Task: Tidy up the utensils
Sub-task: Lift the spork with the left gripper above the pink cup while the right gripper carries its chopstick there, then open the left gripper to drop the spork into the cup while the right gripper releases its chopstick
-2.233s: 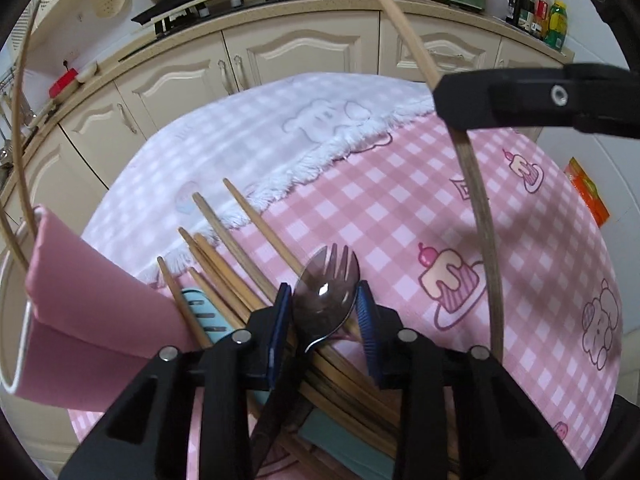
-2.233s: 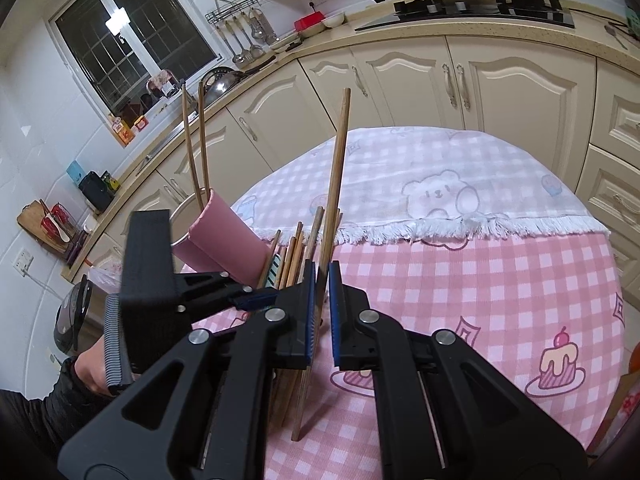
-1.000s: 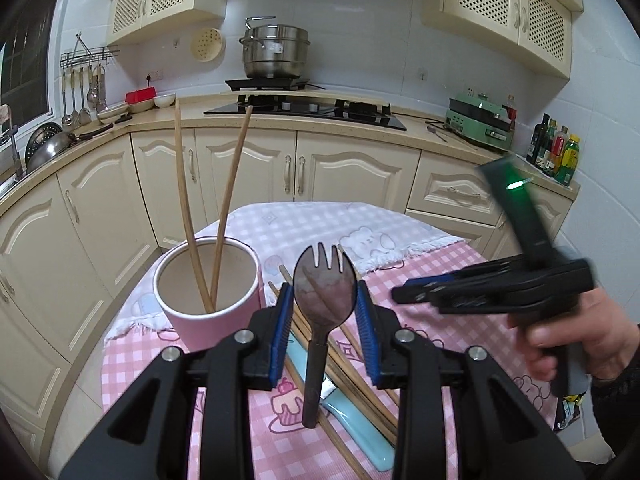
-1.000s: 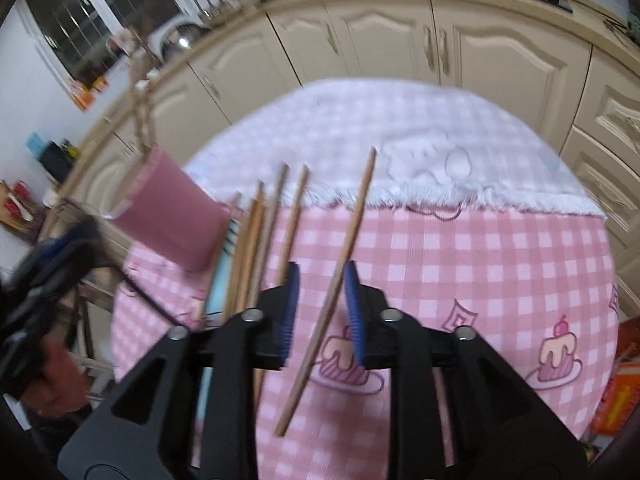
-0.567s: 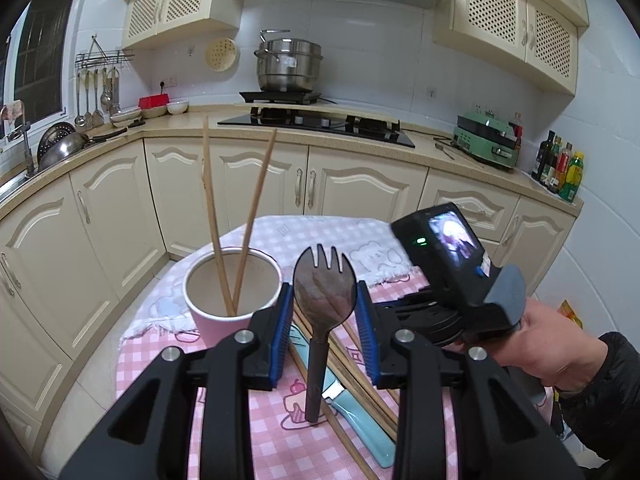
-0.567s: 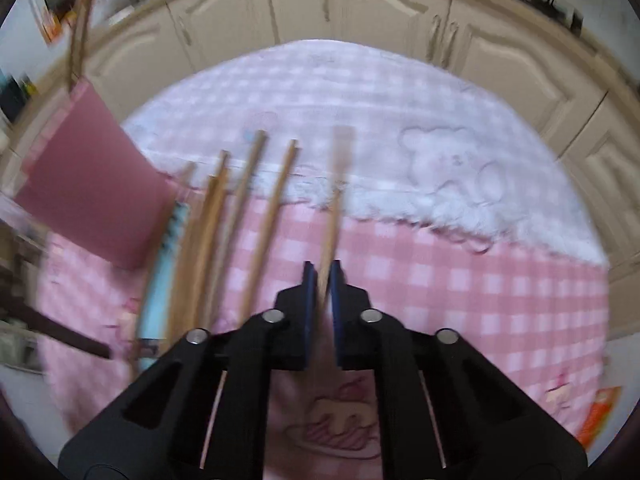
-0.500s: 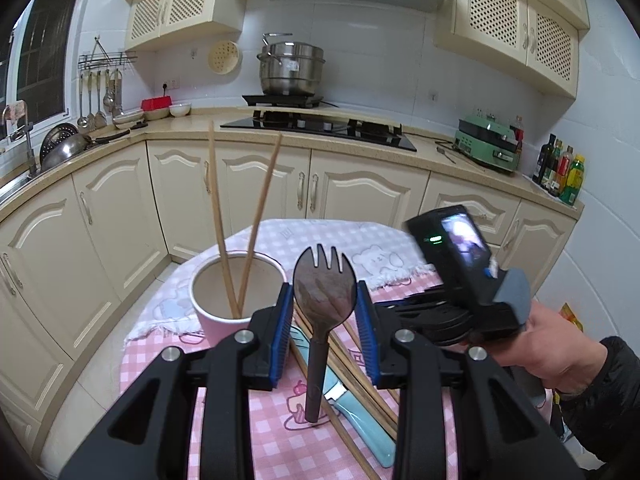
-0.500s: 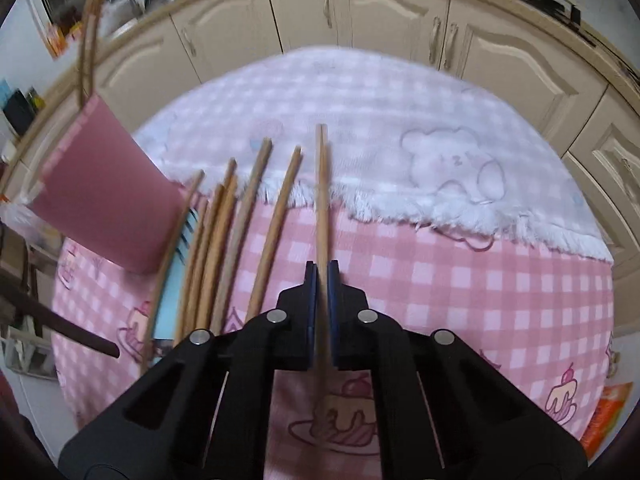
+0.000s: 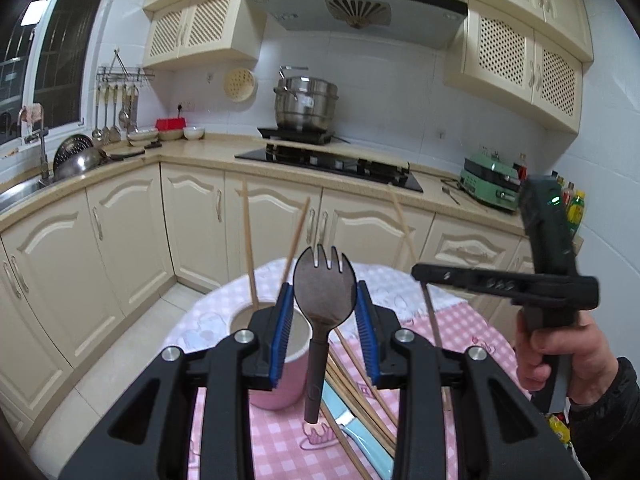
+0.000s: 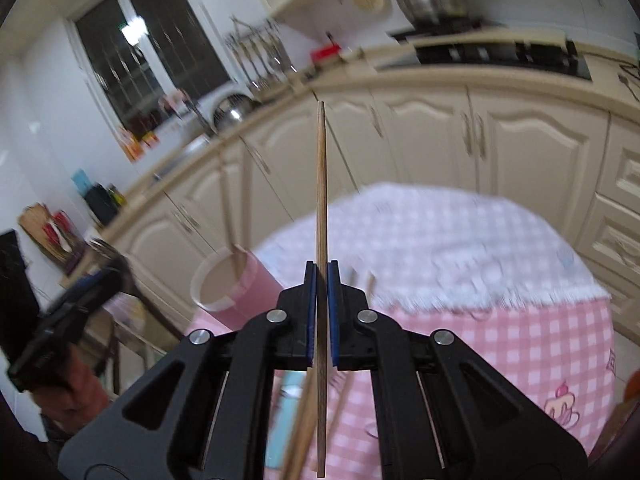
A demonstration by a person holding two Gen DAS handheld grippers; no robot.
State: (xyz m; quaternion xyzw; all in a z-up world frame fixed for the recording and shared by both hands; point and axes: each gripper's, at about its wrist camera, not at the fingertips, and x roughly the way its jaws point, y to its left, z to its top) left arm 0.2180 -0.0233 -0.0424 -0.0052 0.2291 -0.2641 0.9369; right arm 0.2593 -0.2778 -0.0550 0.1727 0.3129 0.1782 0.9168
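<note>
My left gripper (image 9: pixel 325 316) is shut on a dark metal spork (image 9: pixel 324 300), held upright above the table. A pink cup (image 9: pixel 276 380) with two wooden chopsticks (image 9: pixel 249 240) in it stands just behind and below the left fingers. My right gripper (image 10: pixel 321 300) is shut on one wooden chopstick (image 10: pixel 321 184), held upright above the table; it also shows in the left wrist view (image 9: pixel 420 274). The cup (image 10: pixel 232 284) lies to its left. Several more chopsticks (image 9: pixel 360 388) and a light blue utensil (image 9: pixel 360 436) lie on the tablecloth.
The round table has a pink checked cloth (image 10: pixel 500 344) with a white fringed cloth (image 10: pixel 440 240) over its far half. Cream kitchen cabinets (image 9: pixel 132 248), a hob (image 9: pixel 328 160) and a sink (image 9: pixel 24 188) ring the table.
My right gripper closed on one chopstick on the table and lifted it upright. My left gripper kept the spork and moved closer over the pink cup.
</note>
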